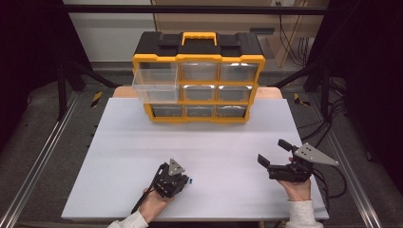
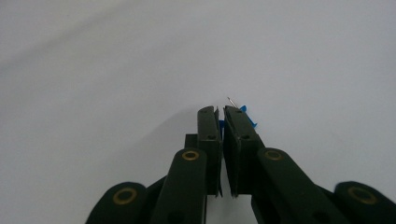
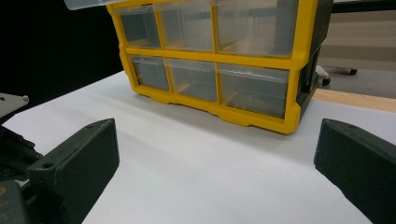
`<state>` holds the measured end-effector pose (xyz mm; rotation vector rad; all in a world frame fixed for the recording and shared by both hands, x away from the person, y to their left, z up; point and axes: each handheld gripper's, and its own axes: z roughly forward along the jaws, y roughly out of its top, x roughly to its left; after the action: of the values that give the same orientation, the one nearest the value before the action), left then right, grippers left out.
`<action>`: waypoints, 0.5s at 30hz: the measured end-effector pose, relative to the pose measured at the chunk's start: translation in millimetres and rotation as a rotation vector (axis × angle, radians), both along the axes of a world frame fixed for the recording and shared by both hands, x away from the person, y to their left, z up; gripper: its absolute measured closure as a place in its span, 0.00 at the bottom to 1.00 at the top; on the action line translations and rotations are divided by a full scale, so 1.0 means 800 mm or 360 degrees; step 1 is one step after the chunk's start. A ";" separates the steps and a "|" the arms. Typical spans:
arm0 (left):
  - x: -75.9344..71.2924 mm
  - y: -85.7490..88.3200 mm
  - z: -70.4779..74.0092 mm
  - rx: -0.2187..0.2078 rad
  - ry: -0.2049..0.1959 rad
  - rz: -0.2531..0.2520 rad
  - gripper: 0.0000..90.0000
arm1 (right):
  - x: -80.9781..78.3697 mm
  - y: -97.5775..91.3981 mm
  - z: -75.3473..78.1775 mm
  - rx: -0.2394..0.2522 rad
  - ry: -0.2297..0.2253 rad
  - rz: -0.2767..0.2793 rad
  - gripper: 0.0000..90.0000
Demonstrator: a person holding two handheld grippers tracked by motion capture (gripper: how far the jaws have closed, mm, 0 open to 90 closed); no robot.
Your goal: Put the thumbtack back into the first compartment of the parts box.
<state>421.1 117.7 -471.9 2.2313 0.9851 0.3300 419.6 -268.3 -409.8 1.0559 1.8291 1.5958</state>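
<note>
Fingers of the left gripper [image 2: 220,111] clamp a small blue-handled pin [image 2: 247,116] on the worktop [image 1: 214,142]; right gripper [image 1: 274,153] at 3 o'clock, fingers apart, nothing held.

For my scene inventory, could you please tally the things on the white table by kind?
Yellow-and-black drawer organiser: 1
Small blue item with a thin metal pin, pinched by the left gripper, item at: 1
Hand-held grippers, including the open right gripper: 2
Total: 4
</note>
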 end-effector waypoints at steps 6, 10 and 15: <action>-0.001 0.003 0.005 -0.0013 -0.0007 -0.0012 0.95 | 0.000 0.000 0.000 -0.0001 0.0000 0.0000 0.01; 0.000 0.009 0.013 -0.0033 -0.0022 -0.0010 0.95 | 0.000 0.000 0.000 -0.0003 0.0000 0.0000 0.01; 0.003 0.018 0.021 -0.0068 -0.0031 -0.0001 0.95 | 0.001 0.000 -0.001 -0.0007 0.0000 0.0002 0.01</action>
<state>423.1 131.9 -455.2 2.1856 0.9724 0.3269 420.1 -268.2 -410.2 1.0533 1.8328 1.5913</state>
